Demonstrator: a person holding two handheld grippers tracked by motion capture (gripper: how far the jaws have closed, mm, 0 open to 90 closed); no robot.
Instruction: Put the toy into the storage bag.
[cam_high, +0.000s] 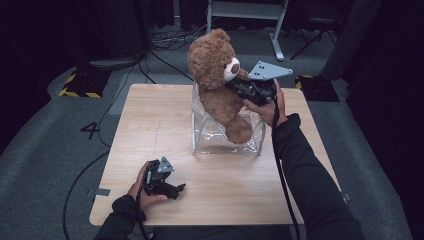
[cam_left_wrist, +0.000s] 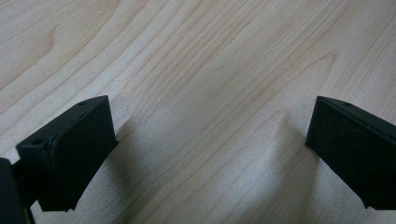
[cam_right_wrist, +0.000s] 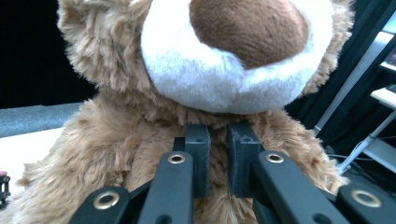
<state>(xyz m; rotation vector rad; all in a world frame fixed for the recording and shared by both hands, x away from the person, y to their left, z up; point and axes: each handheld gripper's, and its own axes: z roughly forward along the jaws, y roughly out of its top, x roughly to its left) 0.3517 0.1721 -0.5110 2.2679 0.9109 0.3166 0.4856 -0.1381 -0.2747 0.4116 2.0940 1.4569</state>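
Over the clear box (cam_high: 227, 135) on the tabletop (cam_high: 150, 130), the right gripper (cam_high: 245, 87) has its jaws pinched on the teddy bear (cam_high: 217, 80), so lower it slowly, legs first, while the left gripper (cam_high: 172, 189) rests with jaws apart.

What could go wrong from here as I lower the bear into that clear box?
1. The right gripper pinches only a small tuft of fur under the teddy bear's muzzle; a plush grip that thin may slip.
2. The bear looks nearly as wide as the clear box, with one leg draped over the front wall, so it could snag or tip the light box.
3. The left gripper rests open on the table, away from the box, so nothing steadies it.
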